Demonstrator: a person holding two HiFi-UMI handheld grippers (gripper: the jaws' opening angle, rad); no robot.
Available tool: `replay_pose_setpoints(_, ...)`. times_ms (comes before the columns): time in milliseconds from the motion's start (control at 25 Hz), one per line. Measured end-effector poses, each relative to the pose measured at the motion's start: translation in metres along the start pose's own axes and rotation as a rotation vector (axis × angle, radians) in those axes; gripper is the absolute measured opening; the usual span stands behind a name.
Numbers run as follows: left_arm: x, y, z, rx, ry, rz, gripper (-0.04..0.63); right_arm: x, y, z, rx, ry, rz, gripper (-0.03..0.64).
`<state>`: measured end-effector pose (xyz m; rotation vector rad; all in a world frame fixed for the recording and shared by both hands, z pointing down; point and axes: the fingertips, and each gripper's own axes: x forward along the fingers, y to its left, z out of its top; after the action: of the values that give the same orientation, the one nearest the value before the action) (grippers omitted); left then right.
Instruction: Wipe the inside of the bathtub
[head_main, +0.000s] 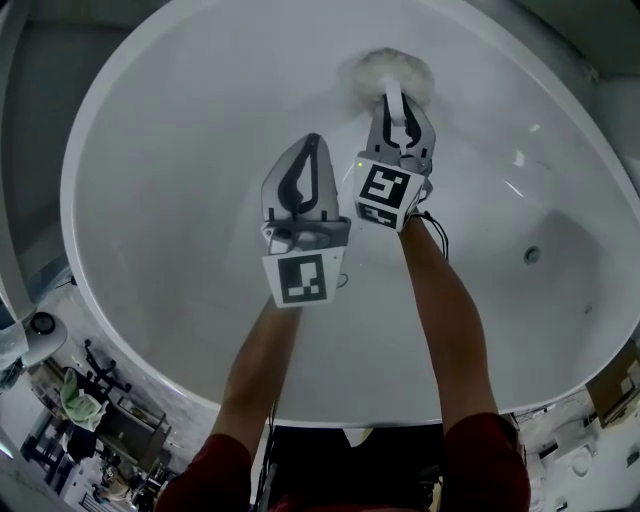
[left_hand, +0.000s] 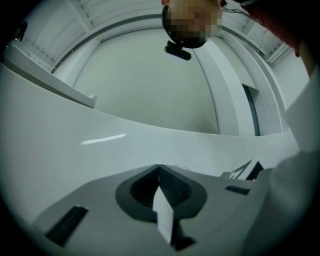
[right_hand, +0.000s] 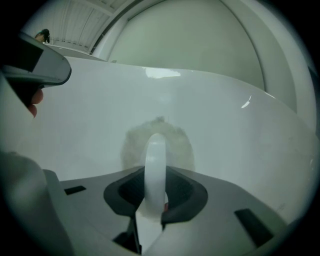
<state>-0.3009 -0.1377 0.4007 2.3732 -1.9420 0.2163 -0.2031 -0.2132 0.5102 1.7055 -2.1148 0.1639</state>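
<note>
With my left claw (head_main: 313, 143) pressed together and empty, I pinched the white handle (head_main: 392, 100) of a fluffy round pad (head_main: 365, 72) in my right claw (head_main: 402, 128), against the glossy white bathtub (head_main: 180, 150) wall.

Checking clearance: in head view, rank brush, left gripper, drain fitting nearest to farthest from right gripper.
1. brush: held, pad just ahead of the right gripper.
2. left gripper: beside, on its left.
3. drain fitting: far right in the tub.

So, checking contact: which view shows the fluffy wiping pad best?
The head view: the pad shows nearly whole on the bathtub wall beyond the right tool. Right gripper view: its handle hides the middle. Left gripper view: none.
</note>
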Motion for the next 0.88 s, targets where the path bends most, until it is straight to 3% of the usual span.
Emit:
replay_pose_setpoints(240, 0.015, -0.045, 0.007, -0.003, -0.011, -0.042, 0.015, -0.012, -0.051, -0.013, -0.022, 0.003, -0.032, 0.094)
replay_pose_setpoints(880, 0.019, -0.241, 0.0, 0.032, -0.006, -0.215, 0.015, -0.097, -0.239, -0.108, 0.046, 0.047, -0.197, 0.094)
